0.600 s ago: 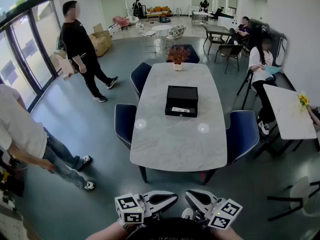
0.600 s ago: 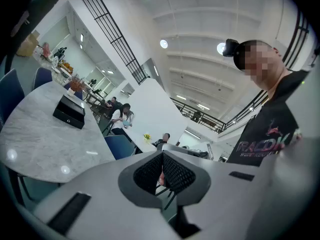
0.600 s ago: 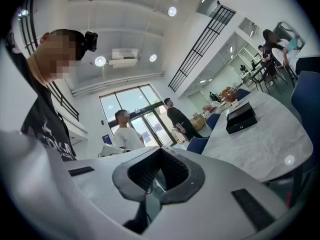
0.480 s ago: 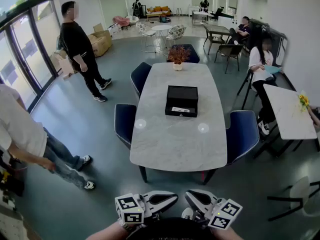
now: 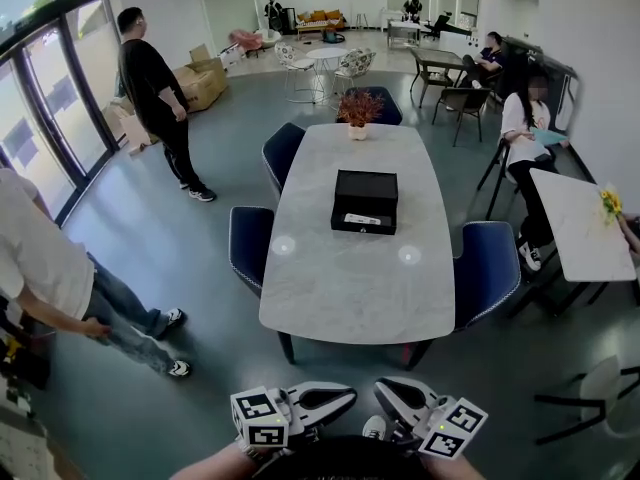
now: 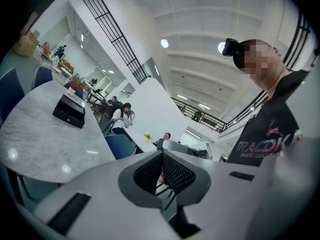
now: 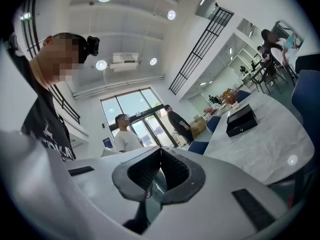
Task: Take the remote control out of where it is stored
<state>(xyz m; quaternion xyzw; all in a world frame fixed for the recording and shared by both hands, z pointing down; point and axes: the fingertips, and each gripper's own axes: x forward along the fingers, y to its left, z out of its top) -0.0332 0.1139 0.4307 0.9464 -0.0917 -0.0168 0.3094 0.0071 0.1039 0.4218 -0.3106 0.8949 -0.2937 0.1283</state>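
Observation:
A black storage box [image 5: 364, 201] sits closed in the middle of the white marble table [image 5: 340, 288], well ahead of me; no remote control shows. Both grippers hang low in front of my body, short of the table's near edge. My left gripper [image 5: 349, 396] and right gripper [image 5: 381, 391] point at each other, tips a little apart. The left gripper [image 6: 162, 154] has its jaws shut on nothing, with the box [image 6: 69, 111] far off to its left. The right gripper [image 7: 160, 149] is likewise shut and empty, with the box [image 7: 241, 120] far to its right.
Dark blue chairs [image 5: 247, 243] [image 5: 489, 266] stand round the table, and a potted plant [image 5: 360, 109] sits at its far end. A person [image 5: 40, 263] bends at the left, another [image 5: 155, 93] walks further back, one sits at the right [image 5: 522, 128]. A small white table [image 5: 580, 223] stands at the right.
The person in black at the back left has stepped further away. Both grippers have kept their place and stayed shut.

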